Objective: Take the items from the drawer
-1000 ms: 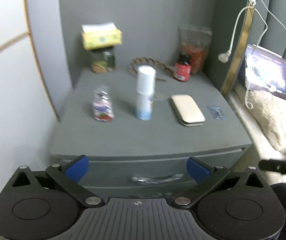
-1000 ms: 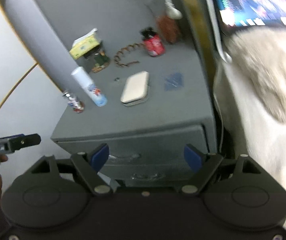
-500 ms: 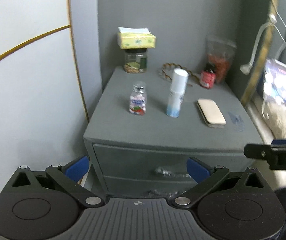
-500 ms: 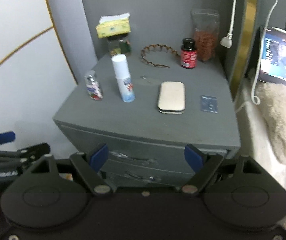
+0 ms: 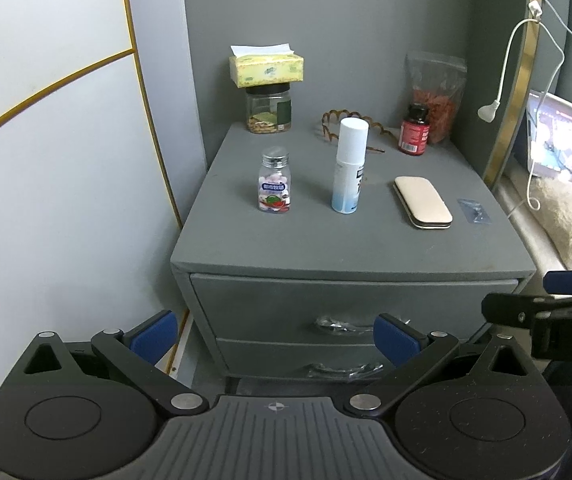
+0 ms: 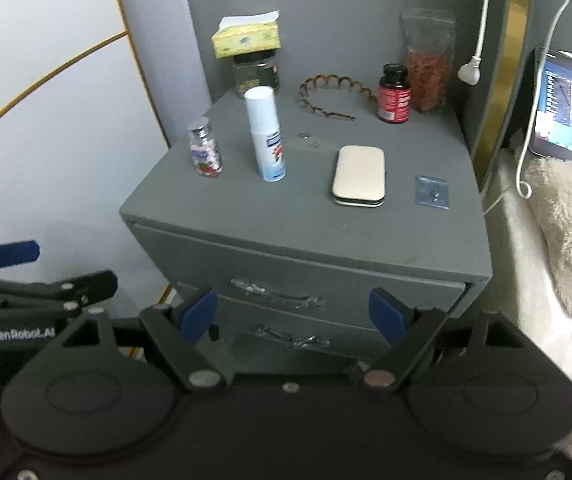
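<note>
Grey nightstand [image 5: 350, 248] sits ahead of and below both grippers, two drawers in its near face, both shut. Top drawer [image 5: 346, 304] spans the full front; its handle [image 6: 276, 293], wrapped in clear film, runs left-right along the face. Second handle [image 6: 292, 338] sits just below, same orientation. Items to take aren't visible; judging by the task they're inside.

Right gripper [image 6: 292, 314]: jaws wide apart, nothing between them, and in its own view they bracket the top handle, which lies just beyond the tips. Left gripper [image 5: 274, 332]: also spread and empty, framing the same drawer front, with the handle nearer its right finger.

Right looks better lined up. The handle's long axis runs across the jaw gap, so expect a hook-and-pull toward the near side.
</note>
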`<move>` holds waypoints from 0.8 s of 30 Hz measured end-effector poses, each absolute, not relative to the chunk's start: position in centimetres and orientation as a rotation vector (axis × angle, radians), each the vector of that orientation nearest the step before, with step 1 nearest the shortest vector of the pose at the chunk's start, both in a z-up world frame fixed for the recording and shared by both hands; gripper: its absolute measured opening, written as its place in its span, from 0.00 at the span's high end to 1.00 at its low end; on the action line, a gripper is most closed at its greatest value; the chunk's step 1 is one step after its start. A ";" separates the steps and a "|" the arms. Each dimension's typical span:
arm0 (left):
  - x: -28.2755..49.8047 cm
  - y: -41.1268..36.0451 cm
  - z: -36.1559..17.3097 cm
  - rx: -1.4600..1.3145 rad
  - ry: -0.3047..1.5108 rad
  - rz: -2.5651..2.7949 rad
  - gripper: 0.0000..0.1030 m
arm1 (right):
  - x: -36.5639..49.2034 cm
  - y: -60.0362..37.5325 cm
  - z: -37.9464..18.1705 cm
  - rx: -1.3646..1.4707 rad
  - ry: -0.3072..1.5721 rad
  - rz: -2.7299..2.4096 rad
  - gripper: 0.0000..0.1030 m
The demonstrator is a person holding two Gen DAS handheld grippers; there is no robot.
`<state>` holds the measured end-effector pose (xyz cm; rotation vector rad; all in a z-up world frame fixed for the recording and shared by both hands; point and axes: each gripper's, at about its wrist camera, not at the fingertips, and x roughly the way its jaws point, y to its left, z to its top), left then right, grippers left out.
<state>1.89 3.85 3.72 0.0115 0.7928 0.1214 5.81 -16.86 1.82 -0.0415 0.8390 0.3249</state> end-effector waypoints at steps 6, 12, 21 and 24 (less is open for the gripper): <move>1.8 3.7 3.9 0.019 0.787 0.123 0.00 | 5.7 -16.5 1.5 -0.039 0.853 0.332 0.20; 1.7 3.5 4.0 0.024 0.783 0.113 0.00 | 5.5 -16.4 1.8 -0.043 0.845 0.333 0.20; 1.8 3.6 3.9 0.018 0.783 0.117 0.00 | 5.6 -16.7 1.8 -0.030 0.845 0.331 0.20; 1.9 3.5 3.9 0.019 0.783 0.114 0.00 | 5.6 -16.7 1.9 -0.030 0.843 0.332 0.20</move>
